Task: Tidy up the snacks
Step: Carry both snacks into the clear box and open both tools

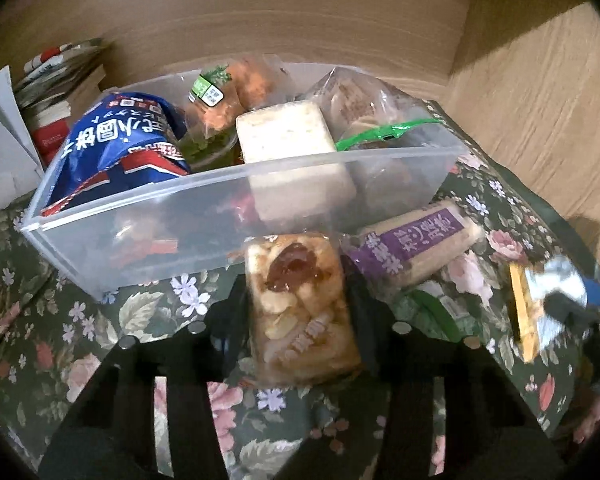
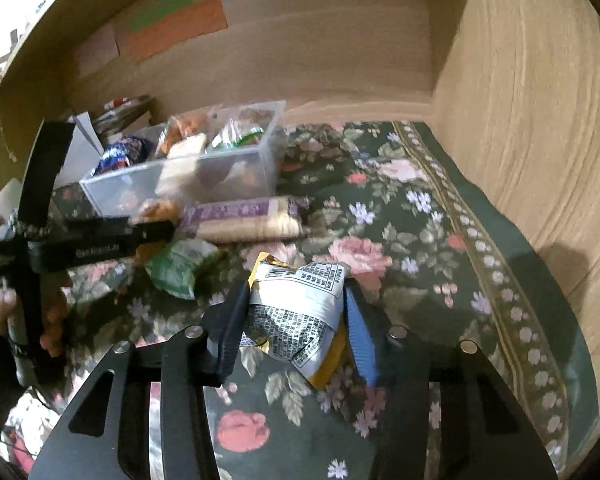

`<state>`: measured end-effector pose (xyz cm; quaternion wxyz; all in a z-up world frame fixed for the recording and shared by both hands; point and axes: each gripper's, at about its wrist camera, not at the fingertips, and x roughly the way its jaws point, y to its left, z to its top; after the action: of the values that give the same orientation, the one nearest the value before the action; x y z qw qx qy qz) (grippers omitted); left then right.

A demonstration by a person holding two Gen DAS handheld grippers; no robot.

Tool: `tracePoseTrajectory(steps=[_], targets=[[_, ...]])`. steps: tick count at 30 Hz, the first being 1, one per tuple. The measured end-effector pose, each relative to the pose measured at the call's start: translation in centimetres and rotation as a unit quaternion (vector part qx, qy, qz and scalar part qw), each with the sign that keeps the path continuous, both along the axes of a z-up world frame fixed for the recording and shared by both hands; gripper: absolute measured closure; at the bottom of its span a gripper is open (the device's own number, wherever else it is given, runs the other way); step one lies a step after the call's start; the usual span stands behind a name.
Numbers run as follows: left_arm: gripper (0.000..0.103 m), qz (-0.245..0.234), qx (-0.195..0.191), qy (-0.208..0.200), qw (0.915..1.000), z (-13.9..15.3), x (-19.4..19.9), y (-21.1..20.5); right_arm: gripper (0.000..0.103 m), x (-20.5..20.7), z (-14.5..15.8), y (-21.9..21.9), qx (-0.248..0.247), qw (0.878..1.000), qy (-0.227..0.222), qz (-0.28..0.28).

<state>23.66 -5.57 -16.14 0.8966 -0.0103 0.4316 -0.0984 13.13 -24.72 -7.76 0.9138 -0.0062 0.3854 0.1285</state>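
Observation:
My left gripper (image 1: pixel 300 304) is shut on a clear-wrapped jam pastry (image 1: pixel 300 300), held just in front of the clear plastic bin (image 1: pixel 140 232). The bin holds a blue snack bag (image 1: pixel 120 140), a pale cake slab (image 1: pixel 284 132) and other wrapped snacks. A purple-labelled cracker pack (image 1: pixel 416 240) lies on the cloth to the bin's right. My right gripper (image 2: pixel 296 312) is shut on a silver and yellow snack packet (image 2: pixel 300 312) above the cloth. The left gripper (image 2: pixel 152 232) shows in the right wrist view with the pastry (image 2: pixel 158 210), near the bin (image 2: pixel 180 176), the cracker pack (image 2: pixel 244 220) and a green packet (image 2: pixel 176 268).
A dark floral cloth (image 2: pixel 420 240) covers the surface. Wooden walls (image 2: pixel 520 120) close in at the back and right. Books and papers (image 1: pixel 56 84) stand left of the bin. The green packet (image 1: pixel 436 312) lies beside my left fingers. The right gripper's packet (image 1: pixel 540 300) shows at far right.

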Motion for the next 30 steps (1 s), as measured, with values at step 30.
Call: tracePoseTrajectory(steps=[30], targets=[[0.058,0.034,-0.052,-0.128,0.9898,10.6,0.8,4.4,0.059,8.7,7.1,8.2,0.000,0.991,-0.107,0.076]])
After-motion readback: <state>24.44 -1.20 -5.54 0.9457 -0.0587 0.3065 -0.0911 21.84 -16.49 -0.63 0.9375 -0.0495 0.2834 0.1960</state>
